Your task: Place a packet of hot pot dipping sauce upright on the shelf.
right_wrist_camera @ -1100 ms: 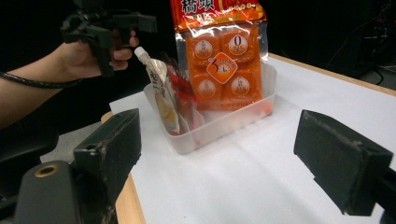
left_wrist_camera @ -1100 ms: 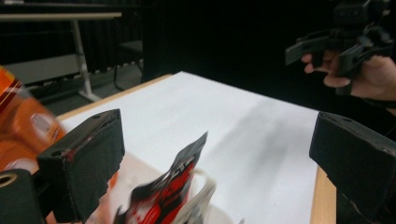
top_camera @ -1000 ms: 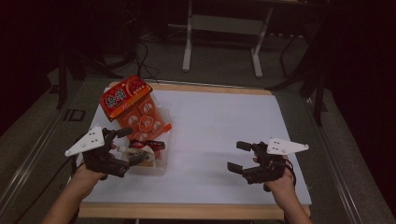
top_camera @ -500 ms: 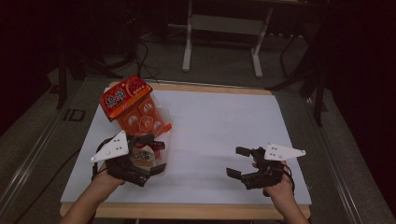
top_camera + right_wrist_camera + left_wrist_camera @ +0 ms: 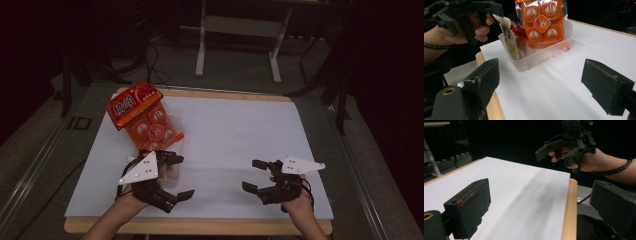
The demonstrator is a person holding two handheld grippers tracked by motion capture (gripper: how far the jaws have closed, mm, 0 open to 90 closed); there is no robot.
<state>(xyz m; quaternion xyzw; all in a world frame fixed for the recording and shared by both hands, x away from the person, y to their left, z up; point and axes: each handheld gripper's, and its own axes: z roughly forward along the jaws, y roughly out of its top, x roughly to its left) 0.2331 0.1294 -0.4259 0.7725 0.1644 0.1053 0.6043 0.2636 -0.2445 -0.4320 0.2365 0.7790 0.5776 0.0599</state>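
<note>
Since the earlier frames the left gripper has drawn back from the clear plastic tub toward the near edge of the white-topped wooden table, and it now sits just in front of the tub rather than over it; the tub and the large orange snack bag with round printed cups lie where they lay before, at the table's left side, the bag leaning out of the tub toward the far left corner; the right gripper has shifted only slightly at the near right, well apart from the tub.

Both grippers stand wide open and hold nothing: in the left gripper view the two black jaws are spread with bare white table between them, and in the right gripper view the jaws are likewise far apart over the white surface.

From above, the left gripper and its grey three-cornered plate cover the near end of the tub, so its front wall is hard to make out there; the right gripper view shows that end plainly, with a pale narrow sachet and a dark red-labelled packet standing upright beside the orange bag; the bag's top is cut off by that view's upper edge; the print on the packets is too small to read; the person's forearms are cut off at the bottom of the high view; the room beyond the table is dark.
</note>
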